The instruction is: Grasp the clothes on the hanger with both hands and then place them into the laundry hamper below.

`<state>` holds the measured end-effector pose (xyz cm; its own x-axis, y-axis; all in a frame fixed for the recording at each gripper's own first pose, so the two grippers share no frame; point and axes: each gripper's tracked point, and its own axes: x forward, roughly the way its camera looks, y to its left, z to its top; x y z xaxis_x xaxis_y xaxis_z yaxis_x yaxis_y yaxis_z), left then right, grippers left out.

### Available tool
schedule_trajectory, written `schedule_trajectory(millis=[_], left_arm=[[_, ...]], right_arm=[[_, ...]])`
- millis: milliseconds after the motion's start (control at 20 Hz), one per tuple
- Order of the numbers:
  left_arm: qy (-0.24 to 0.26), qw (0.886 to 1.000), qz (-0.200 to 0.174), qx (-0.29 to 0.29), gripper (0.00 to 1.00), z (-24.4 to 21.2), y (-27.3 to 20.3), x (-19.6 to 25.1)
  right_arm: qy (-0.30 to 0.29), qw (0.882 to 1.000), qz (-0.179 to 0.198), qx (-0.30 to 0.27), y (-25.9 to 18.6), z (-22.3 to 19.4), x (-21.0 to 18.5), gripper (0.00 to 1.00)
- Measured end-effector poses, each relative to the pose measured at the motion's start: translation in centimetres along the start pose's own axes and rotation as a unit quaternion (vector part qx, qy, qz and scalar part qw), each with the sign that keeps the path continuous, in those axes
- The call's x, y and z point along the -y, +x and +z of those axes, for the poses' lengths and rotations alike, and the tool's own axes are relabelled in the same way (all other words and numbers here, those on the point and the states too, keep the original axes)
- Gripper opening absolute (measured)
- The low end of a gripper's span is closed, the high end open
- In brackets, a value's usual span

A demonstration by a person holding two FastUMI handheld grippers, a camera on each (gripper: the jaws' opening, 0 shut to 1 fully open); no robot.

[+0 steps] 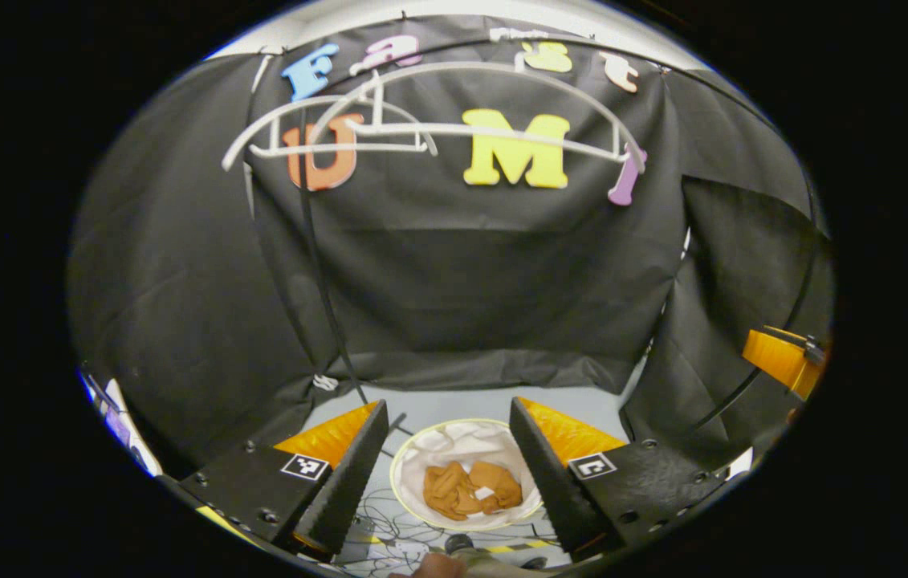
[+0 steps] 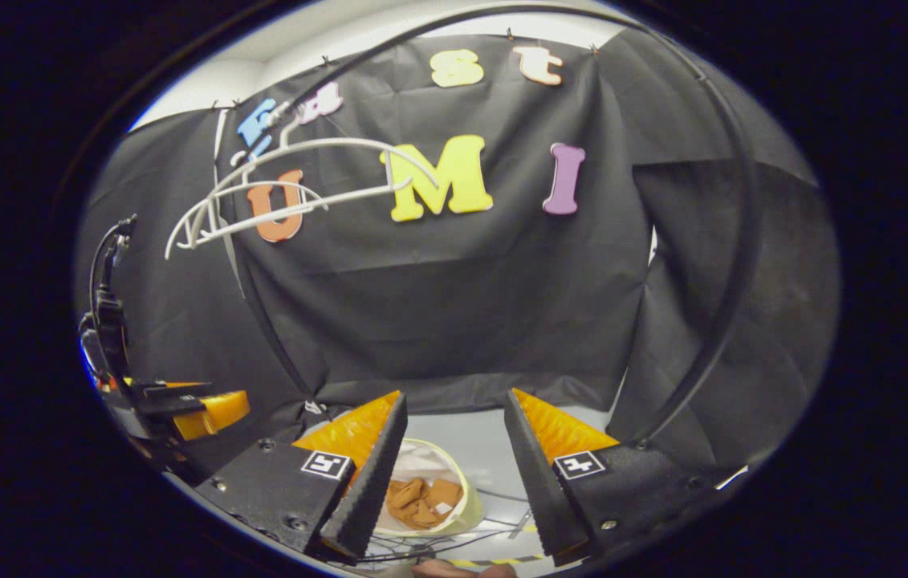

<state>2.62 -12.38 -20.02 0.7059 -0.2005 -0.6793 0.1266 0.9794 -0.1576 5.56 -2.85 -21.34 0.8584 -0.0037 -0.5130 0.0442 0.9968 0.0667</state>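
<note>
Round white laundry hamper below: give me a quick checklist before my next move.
1. Crumpled orange-brown clothes inside the round white laundry hamper: ok.
2. White plastic hangers bare on the rail: ok.
3. Left gripper open, holding nothing: ok.
4. Right gripper open, holding nothing: ok.
5. Clothes fully below the hamper's rim: ok, seen from above.
6. More clothes waiting elsewhere: cannot tell.

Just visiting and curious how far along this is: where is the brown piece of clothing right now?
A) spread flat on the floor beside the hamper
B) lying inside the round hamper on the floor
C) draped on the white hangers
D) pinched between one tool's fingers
B: the brown clothing lies crumpled inside the hamper, while the white hangers above hang bare.
</note>
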Motion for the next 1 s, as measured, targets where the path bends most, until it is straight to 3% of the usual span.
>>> schedule_trajectory(millis=[50, 100, 250, 350, 400, 600, 850, 1000], left_arm=[[-0.002, 1.0, 0.01, 0.021, 0.99, 0.9, -1.7, 0.4], [-0.006, 0.999, 0.018, 0.037, 0.94, 1.7, -3.5, 0.9], [-0.019, 0.995, 0.03, 0.094, 0.98, 3.5, -9.1, 1.7], [-0.02, 0.987, 0.033, 0.157, 0.94, 6.4, -12.4, 2.3], [-0.018, 0.982, 0.043, 0.183, 1.0, 7.9, -14.5, 2.2], [-0.003, 0.969, 0.059, 0.241, 1.0, 10.2, -21.4, 2.3], [-0.002, 0.954, 0.043, 0.298, 1.0, 12.8, -27.8, 3.7], [0.009, 0.943, 0.049, 0.329, 1.0, 14.1, -30.3, 3.2]], right_arm=[[-0.006, 1.0, 0.003, 0.018, -1.7, 1.0, 0.5, 0.78], [-0.011, 0.999, 0.005, 0.037, -3.5, 2.1, 1.3, 0.8], [-0.018, 0.995, 0.026, 0.091, -8.9, 5.5, 2.7, 0.84], [-0.022, 0.991, 0.038, 0.129, -12.1, 8.0, 3.7, 0.89], [-0.025, 0.988, 0.044, 0.146, -13.6, 9.0, 4.2, 0.87], [-0.02, 0.981, 0.051, 0.187, -18.0, 11.7, 6.7, 0.9], [-0.027, 0.969, 0.019, 0.244, -22.7, 15.5, 9.8, 0.9], [-0.037, 0.961, 0.0, 0.275, -25.0, 17.3, 9.6, 0.91]])
